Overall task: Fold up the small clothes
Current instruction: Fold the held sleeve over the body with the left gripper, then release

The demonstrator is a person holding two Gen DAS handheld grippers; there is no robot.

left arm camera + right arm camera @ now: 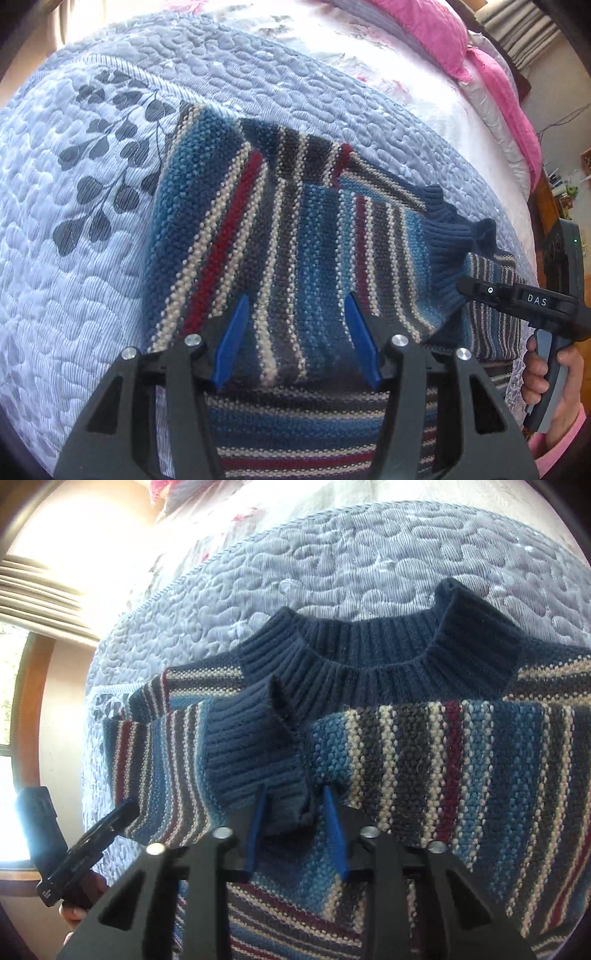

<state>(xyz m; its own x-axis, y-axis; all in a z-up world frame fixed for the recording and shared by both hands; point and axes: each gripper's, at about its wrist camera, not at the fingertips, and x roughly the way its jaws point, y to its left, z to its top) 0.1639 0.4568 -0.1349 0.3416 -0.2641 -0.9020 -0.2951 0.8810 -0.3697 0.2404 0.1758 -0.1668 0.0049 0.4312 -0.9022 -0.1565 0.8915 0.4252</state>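
Sweater [295, 229] spread flat on bed quilt [92, 258], sleeves folded inward to narrow it. Left gripper [295, 314] held apart above body; right gripper [295, 805] apart, sleeve cuff [255, 757] between fingers, unclamped.

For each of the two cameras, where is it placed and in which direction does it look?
Left wrist: on the left gripper, looking across the striped sweater on the quilted bed cover; the right gripper and hand show at right.
Right wrist: on the right gripper, facing the sweater's navy collar; a sleeve cuff lies between its fingers.
Both share the sweater and bed cover.
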